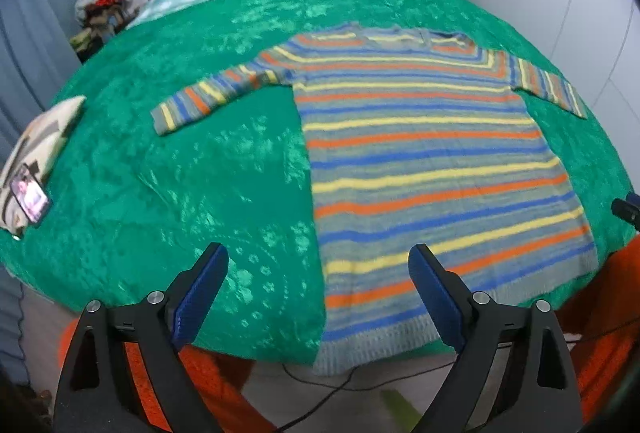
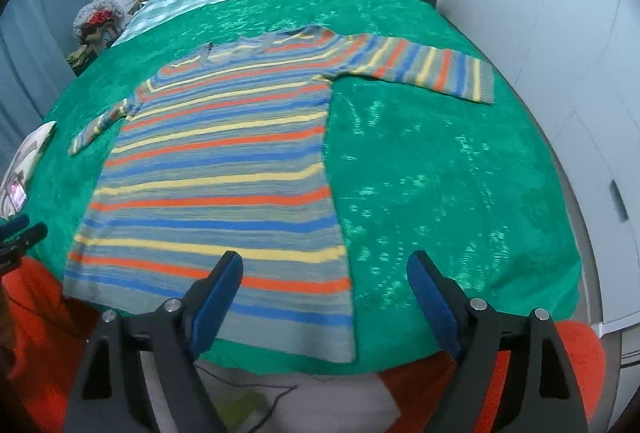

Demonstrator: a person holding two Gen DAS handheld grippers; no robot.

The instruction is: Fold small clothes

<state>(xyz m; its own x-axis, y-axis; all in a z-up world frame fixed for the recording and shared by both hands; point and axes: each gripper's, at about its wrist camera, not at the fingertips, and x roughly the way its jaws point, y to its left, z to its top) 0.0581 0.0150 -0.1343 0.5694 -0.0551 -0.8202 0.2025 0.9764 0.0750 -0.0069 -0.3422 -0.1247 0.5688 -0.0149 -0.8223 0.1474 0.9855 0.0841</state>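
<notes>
On the bed: a striped sweater (image 1: 424,157) is lying flat on the green bedspread (image 1: 192,185), body smoothed out, both sleeves reaching outward, hem hanging slightly past the near edge of the bed.
Left gripper: the left gripper (image 1: 318,293) is hovering above the near edge with its blue pads spread wide and nothing between them; the sweater's hem corner is showing in the gap beneath.
Right gripper: the right gripper (image 2: 326,297) is likewise standing wide apart and holding nothing, hanging over the other hem corner.
Step in hand: judging by the flat layout, folding is not yet begun; a sleeve or a side is probably waiting to be taken.
Risk, bedspread: the knit is resting directly on plush cloth, so a deep pinch is likely catching the bedspread too and dragging it up with the fold.
Risk, hem: the overhanging hem is inviting a slide off the bed if either side is pulled toward the person.
Risk, uneven lift: two hands rising out of step are skewing the stripes and wrinkling the body.
Risk, clutter: a phone (image 1: 30,197) lying at the bed's left edge is near enough for a swung sleeve to knock.
</notes>
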